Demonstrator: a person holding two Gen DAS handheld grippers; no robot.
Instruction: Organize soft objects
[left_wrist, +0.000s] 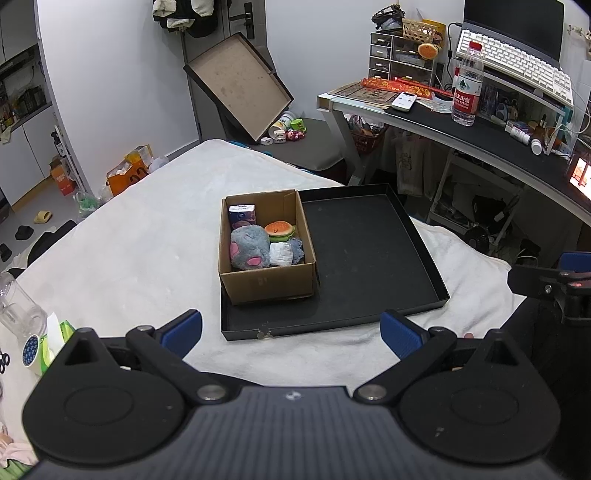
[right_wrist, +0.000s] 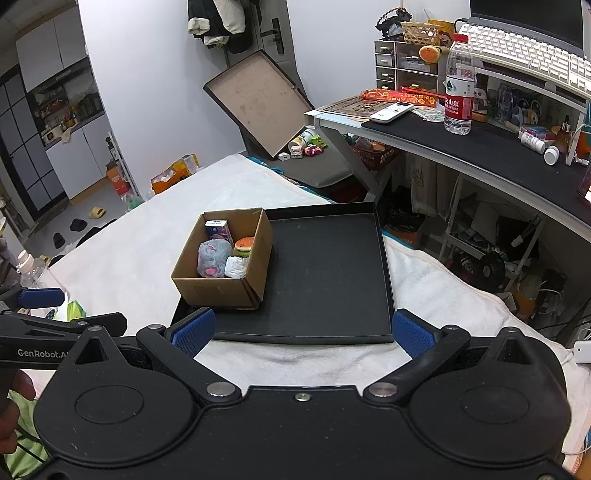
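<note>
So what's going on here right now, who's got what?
Nobody holds anything. Both the left gripper and right gripper hang open over the white blanket, short of the black tray. The cardboard box sits in the tray's left part and already holds the grey plush, burger toy, a white wad, a bluish cloth and a small carton. The rest of the tray is bare.

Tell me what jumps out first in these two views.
A cardboard box stands in the left part of a black tray on the white blanket, holding a grey plush and a burger toy. Both claws, left and right, hover open and empty.
</note>
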